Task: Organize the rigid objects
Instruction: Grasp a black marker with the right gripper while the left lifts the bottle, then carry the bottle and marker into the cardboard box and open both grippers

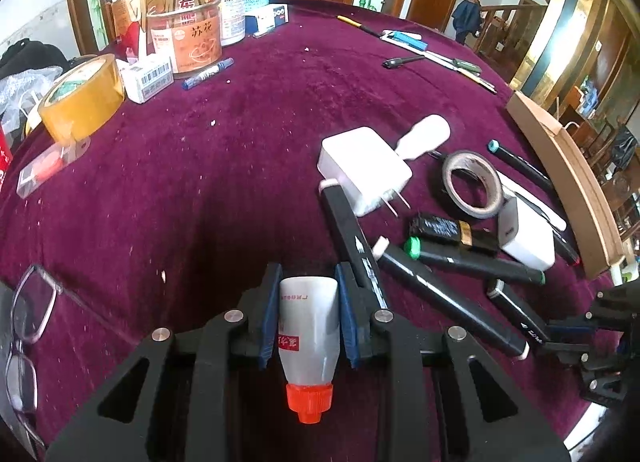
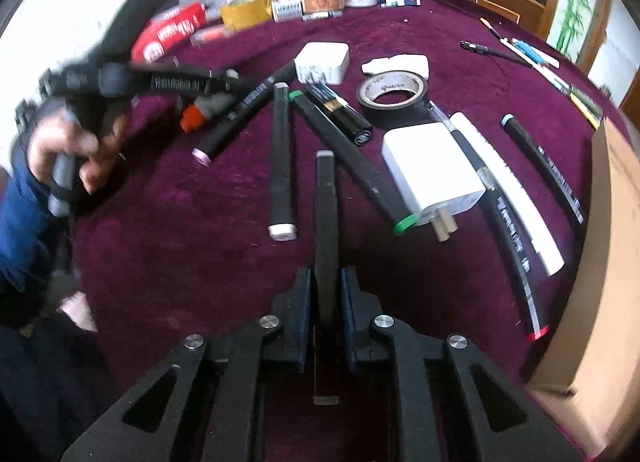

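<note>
Two grips are full: the left gripper (image 1: pixel 307 316) pinches a small glue bottle (image 1: pixel 309 326) at its body — light, squeezable plastic, so hold gently — while the right gripper (image 2: pixel 326 304) clamps a black marker (image 2: pixel 326 222) mid-barrel above the cloth (image 2: pixel 200 262). Farther off lie more markers (image 2: pixel 280 166), chargers (image 2: pixel 430 170) and tape (image 2: pixel 394 92) — stiff, light, with the slick barrels best taken mid-length.

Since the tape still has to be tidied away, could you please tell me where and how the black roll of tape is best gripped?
The black roll of tape lies flat with its hole facing up. Come from above and put one tool finger into the hole and the other outside, pinching the wall on its near side, which looks freest; the white charger lies close at one side.
</note>
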{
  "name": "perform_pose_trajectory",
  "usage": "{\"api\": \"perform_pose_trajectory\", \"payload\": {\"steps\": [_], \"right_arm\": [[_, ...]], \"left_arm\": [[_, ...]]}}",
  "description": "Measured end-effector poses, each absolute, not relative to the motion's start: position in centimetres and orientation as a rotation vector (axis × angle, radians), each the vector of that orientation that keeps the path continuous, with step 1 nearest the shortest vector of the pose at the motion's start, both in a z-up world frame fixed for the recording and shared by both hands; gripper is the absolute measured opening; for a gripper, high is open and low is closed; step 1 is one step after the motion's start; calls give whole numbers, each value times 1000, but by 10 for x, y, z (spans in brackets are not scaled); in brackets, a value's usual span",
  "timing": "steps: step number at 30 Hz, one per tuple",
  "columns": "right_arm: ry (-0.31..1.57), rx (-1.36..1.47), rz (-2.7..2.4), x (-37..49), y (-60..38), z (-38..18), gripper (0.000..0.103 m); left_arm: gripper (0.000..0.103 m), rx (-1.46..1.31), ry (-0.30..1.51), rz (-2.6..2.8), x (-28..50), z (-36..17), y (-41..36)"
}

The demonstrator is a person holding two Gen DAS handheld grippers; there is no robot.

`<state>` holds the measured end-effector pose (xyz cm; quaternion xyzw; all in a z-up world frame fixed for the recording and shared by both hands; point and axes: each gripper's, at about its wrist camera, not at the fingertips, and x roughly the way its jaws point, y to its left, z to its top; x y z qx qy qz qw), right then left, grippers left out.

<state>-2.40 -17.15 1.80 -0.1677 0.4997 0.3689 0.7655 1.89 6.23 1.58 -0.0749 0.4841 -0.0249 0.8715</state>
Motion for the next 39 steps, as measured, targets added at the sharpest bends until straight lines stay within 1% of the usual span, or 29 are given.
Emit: {"api": "perform_pose_trajectory", "payload": {"steps": [8, 14, 26, 30, 35, 39], "right_arm": [[1042, -177, 847, -25, -195, 37, 13], [998, -50, 807, -12, -216, 53, 13], [901, 145, 637, 18, -284, 84, 13], [871, 187, 552, 35, -306, 96, 13], [831, 198, 406, 71, -335, 114, 13], [838, 280, 358, 108, -354, 117, 13]], "left_arm": [[24, -209, 973, -101, 3, 35, 64], [24, -216, 944, -176, 1, 54, 40], [24, -179, 932, -371, 24, 87, -46], [24, -179, 923, -442, 37, 107, -79], [24, -196, 925, -530, 61, 127, -123], [24, -219, 953, -596, 93, 135, -163]]}}
